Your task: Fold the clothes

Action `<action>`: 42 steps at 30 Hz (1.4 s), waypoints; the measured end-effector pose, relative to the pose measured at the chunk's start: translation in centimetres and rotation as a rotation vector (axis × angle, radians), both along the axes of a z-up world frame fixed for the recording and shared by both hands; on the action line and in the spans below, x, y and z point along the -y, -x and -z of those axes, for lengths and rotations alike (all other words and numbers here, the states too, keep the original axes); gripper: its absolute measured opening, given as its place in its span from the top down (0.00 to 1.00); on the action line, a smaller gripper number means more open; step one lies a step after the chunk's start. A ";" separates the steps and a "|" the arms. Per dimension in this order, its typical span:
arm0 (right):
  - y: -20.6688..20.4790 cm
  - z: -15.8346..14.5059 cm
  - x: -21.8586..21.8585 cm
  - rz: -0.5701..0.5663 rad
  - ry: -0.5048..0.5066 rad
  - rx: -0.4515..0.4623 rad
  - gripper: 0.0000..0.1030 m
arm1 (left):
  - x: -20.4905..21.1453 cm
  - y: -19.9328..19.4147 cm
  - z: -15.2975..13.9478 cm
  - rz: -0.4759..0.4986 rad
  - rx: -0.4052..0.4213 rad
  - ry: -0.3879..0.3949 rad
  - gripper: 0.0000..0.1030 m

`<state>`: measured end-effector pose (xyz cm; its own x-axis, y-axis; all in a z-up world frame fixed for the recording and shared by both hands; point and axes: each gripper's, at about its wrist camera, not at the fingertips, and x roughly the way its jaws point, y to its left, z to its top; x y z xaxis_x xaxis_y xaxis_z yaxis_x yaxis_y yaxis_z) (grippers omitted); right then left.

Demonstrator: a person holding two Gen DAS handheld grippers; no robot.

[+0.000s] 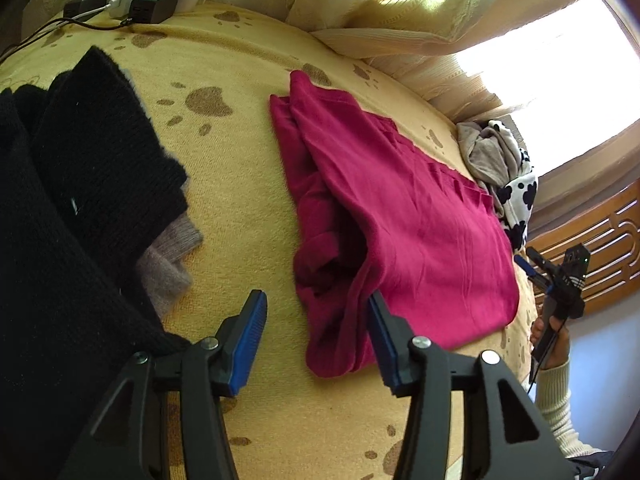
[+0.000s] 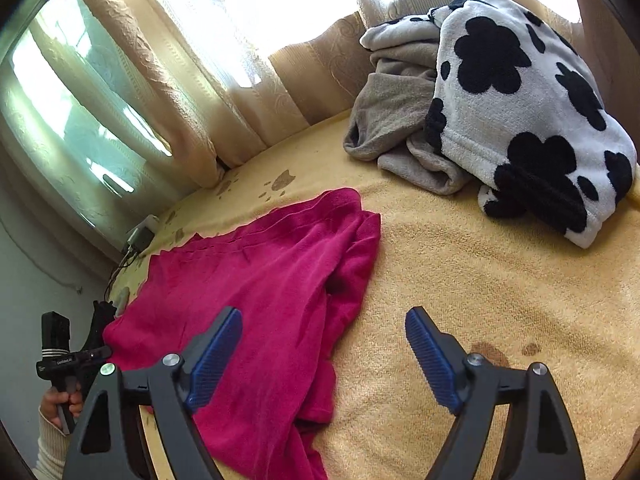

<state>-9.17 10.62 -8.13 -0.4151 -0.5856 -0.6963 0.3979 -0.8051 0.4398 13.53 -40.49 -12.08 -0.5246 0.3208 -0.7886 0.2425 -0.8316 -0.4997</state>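
A bed covered in a yellow blanket (image 2: 480, 288) with brown paw prints fills the scene, with cream patterned curtains (image 2: 168, 80) along its far side glowing in bright daylight, a carved wooden board (image 1: 600, 236) at the right, and a pale wall (image 2: 24, 280) at the left.

One magenta garment (image 1: 400, 216), one black knit (image 1: 80, 160), one grey knit (image 1: 172, 256), one cow-print fleece (image 2: 520, 112), one grey garment (image 2: 396, 120), two grippers, left gripper (image 1: 316, 344), right gripper (image 2: 324, 360), three chargers (image 1: 124, 2)

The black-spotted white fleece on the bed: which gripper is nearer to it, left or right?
Right. The right gripper faces the spotted fleece across bare blanket; the left gripper has the magenta garment between it and the fleece.
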 end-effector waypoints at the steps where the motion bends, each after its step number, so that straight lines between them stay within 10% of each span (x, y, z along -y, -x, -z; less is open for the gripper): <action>1: 0.6 0.3 0.3 -0.002 -0.013 0.004 0.17 | 0.1 -0.2 0.0 -0.006 -0.004 -0.001 0.46; 9: 4.4 2.3 2.4 0.004 -0.073 0.030 0.17 | 1.7 -0.2 -2.6 -0.056 -0.064 0.047 0.35; 31: 1.6 -1.2 3.7 -0.017 -0.095 -0.115 0.17 | 2.8 9.8 1.2 -0.047 -0.018 -0.193 0.22; 39: 1.7 0.1 3.6 0.009 -0.111 -0.065 0.17 | 3.2 11.1 1.4 -0.006 -0.009 -0.237 0.24; 42: 1.9 1.0 3.0 0.024 -0.086 -0.030 0.17 | 2.6 11.6 1.3 0.017 0.012 -0.195 0.39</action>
